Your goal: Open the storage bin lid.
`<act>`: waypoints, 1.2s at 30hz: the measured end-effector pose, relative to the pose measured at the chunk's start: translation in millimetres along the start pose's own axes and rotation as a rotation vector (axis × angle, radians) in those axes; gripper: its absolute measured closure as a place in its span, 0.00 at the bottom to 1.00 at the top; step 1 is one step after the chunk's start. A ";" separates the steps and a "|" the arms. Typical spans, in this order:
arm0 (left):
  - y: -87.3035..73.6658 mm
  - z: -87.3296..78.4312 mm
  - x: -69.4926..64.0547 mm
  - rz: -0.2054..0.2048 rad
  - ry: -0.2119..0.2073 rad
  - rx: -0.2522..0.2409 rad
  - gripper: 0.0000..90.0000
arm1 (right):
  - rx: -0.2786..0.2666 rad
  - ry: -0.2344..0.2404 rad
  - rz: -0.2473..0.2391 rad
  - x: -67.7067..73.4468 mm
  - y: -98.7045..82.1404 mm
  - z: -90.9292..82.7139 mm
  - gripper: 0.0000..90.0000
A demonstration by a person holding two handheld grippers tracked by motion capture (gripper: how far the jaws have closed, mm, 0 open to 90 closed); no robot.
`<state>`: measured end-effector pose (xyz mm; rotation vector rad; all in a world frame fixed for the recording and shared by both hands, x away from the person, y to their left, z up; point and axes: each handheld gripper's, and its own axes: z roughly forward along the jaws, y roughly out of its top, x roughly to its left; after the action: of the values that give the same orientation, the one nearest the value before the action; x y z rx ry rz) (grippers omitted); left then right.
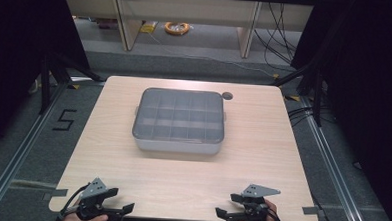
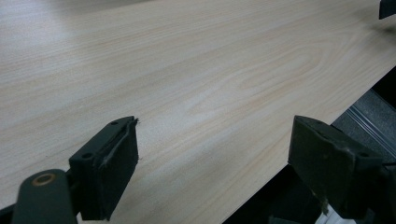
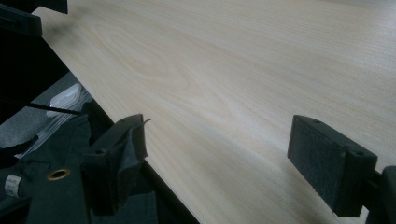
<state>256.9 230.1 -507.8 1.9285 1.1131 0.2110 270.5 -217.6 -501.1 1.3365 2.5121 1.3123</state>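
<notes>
High view: lidded organizer box (image 1: 179,121) sits mid-table, well apart from both grippers' spread, empty fingers.

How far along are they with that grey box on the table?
Nothing looks done yet. The compartment box sits mid-table with its clear lid shut. The left gripper and right gripper rest at the near edge of the table, jaws open and holding nothing. Reaching for and handling the box is all still ahead.
</notes>
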 end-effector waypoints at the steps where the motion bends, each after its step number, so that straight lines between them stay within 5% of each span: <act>1: 0.0 -0.1 0.2 0.001 0.000 0.002 0.17 | 0.000 0.000 0.000 0.0 0.0 0.0 0.23; 13: 0.5 -0.8 1.7 -0.008 0.002 -0.002 0.17 | -0.017 0.010 -0.028 -2.0 0.8 -0.5 0.23; 15: 0.7 -1.1 2.1 -0.006 0.003 -0.001 0.17 | -0.027 -0.017 -0.043 -3.1 1.0 -1.0 0.23; 16: 0.7 -1.2 2.3 -0.008 0.004 -0.001 0.17 | -0.039 0.002 -0.003 0.1 0.2 -0.8 0.23; 19: 0.8 -1.4 2.2 -0.017 0.007 -0.001 0.17 | -0.028 0.014 0.006 -0.1 1.0 -1.2 0.23; 22: 1.2 -1.7 2.8 -0.014 0.003 -0.004 0.17 | -0.047 -0.013 -0.035 -3.9 1.8 -2.7 0.24; 31: 2.9 -1.8 3.9 -0.034 -0.008 -0.019 0.17 | -0.062 0.008 -0.019 -5.4 3.7 -2.9 0.24; 32: 3.2 -1.6 3.7 -0.038 -0.009 -0.020 0.17 | -0.064 0.018 0.014 -3.8 3.6 -2.8 0.24; 35: 4.1 -2.0 4.1 -0.035 -0.014 -0.014 0.17 | -0.066 -0.004 -0.014 -7.0 4.8 -3.6 0.24; 36: 4.2 -1.8 3.8 -0.035 -0.016 -0.015 0.17 | -0.078 0.024 -0.007 -6.8 5.1 -3.5 0.25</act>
<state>260.8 233.2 -504.6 1.8928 1.1311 0.1841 277.0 -223.1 -497.9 1.3041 2.4501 1.4173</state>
